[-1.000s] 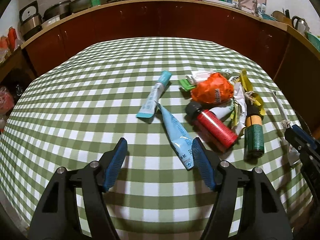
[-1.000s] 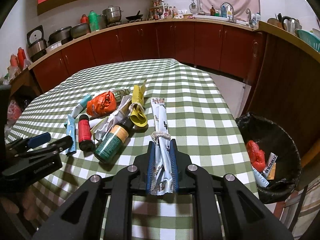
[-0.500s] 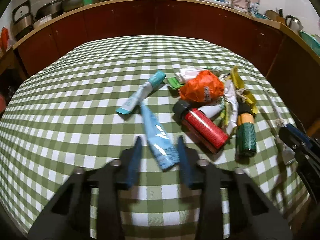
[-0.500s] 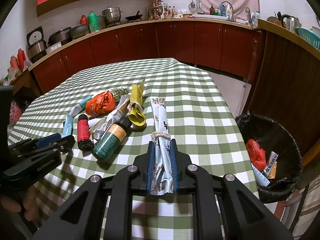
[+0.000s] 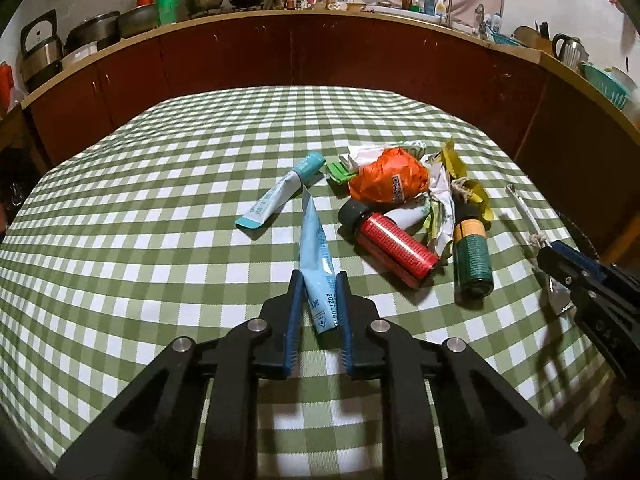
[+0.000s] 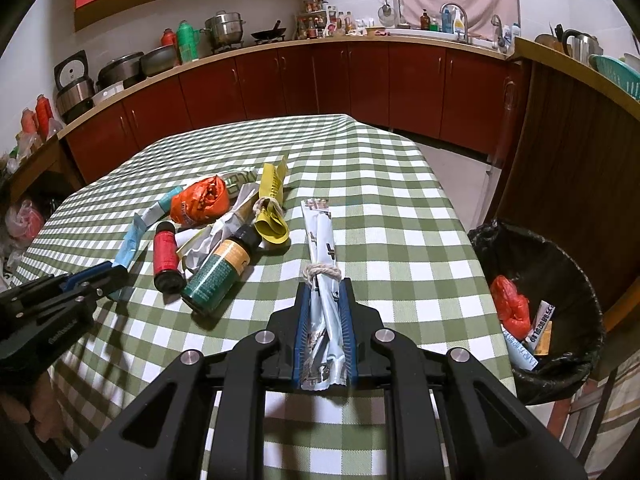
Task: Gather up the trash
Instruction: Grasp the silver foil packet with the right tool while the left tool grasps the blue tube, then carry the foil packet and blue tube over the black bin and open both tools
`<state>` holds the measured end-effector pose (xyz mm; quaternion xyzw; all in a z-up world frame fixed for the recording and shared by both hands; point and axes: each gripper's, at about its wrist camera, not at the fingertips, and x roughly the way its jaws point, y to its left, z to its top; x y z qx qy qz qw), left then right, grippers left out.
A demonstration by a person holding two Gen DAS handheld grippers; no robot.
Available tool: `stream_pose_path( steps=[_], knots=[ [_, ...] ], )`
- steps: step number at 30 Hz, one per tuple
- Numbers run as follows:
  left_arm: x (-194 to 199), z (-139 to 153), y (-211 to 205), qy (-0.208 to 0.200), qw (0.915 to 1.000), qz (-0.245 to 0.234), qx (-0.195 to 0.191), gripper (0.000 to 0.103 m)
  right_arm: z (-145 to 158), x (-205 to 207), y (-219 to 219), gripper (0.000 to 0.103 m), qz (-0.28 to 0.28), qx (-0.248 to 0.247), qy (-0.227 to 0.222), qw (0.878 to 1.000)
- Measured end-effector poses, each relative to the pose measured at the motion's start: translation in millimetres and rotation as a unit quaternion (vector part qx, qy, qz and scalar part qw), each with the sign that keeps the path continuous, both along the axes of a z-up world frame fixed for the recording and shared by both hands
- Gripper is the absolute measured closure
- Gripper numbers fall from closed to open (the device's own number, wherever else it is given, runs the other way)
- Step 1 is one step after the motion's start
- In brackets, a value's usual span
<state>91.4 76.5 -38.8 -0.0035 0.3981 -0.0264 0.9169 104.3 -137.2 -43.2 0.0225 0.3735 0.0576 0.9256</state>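
My left gripper is shut on a light blue tube, lifted off the checked table. My right gripper is shut on a rolled paper wrapper tied with string, held just above the table. The trash pile on the cloth holds a teal-capped tube, an orange bag, a red can, a green bottle and yellow wrappers. A black-lined trash bin stands on the floor right of the table, with red and paper trash inside.
Dark red kitchen cabinets wrap around the table, with pots and bottles on the counter. A wooden counter stands beyond the bin. The right gripper shows at the right edge of the left wrist view.
My left gripper closed from wide open onto the light blue tube and raised it. My right gripper kept its hold on the rolled wrapper and barely moved.
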Motion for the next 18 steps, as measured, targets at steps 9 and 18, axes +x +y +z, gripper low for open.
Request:
stream_pose_path(
  steps=[9, 18],
  knots=[
    [-5.7, 24.1, -16.0, -0.030, 0.9994, -0.015, -0.004, 0.088, 10.1, -8.0, -10.0, 0.087, -0.009, -0.002, -0.017, 1.000],
    [2.8, 40.5, -75.6, -0.056, 0.9957, -0.072, -0.012, 0.088, 22.8, -12.3, -50.1, 0.087, -0.054, -0.017, -0.039, 0.998]
  ],
)
